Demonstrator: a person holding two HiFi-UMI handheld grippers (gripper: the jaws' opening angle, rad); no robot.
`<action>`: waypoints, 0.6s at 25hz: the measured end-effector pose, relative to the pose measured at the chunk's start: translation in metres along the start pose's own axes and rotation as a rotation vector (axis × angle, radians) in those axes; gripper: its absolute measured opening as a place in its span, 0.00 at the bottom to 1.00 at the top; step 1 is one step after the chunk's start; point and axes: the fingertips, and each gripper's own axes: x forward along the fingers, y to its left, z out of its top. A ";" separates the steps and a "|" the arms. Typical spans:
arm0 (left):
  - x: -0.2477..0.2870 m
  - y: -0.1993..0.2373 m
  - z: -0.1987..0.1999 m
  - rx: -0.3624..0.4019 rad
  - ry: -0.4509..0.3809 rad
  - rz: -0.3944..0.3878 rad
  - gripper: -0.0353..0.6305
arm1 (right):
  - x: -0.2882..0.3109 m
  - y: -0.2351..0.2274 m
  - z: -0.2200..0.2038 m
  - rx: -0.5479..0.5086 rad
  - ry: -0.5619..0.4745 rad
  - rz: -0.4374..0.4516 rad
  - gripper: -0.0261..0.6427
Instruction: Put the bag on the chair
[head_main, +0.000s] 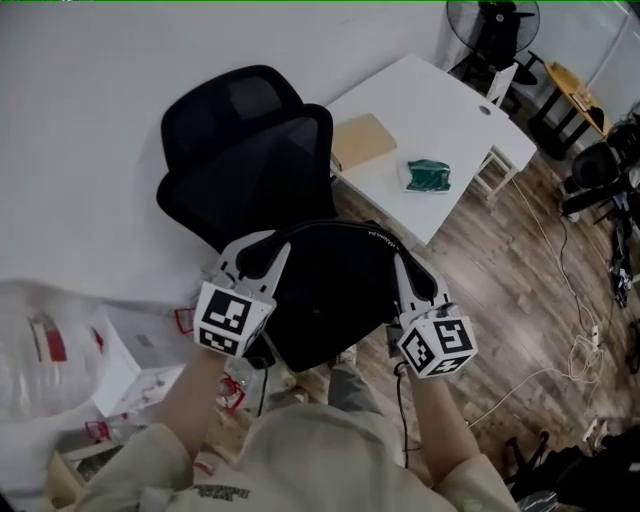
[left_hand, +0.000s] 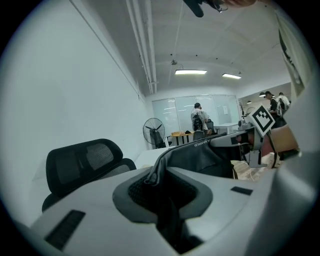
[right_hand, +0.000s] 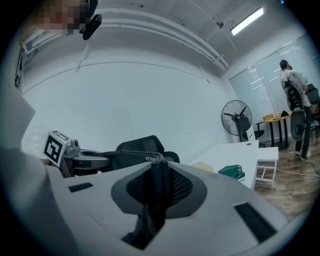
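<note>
**Holding the bag up by the chair**

Clamped shut on the black bag at centre frame: left hand-held gripper on its left edge, right hand-held gripper on its right edge. Hanging just below the black chair in the upper middle.

The left gripper and right gripper are white, each with a black-and-white marker cube; the shirt is pale beige

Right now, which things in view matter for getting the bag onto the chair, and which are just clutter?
In the job: black bag, held by left gripper and right gripper; black office chair.
Just lying about: white table, green packet, tan pad, fan, boxes by the wall.
</note>
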 end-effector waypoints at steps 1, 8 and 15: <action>0.009 0.005 -0.004 -0.010 0.011 0.015 0.16 | 0.010 -0.006 -0.003 0.002 0.009 0.004 0.11; 0.067 0.038 -0.040 -0.058 0.088 0.115 0.16 | 0.082 -0.044 -0.031 0.029 0.072 0.063 0.11; 0.108 0.061 -0.084 -0.097 0.166 0.190 0.16 | 0.138 -0.071 -0.073 0.038 0.152 0.136 0.11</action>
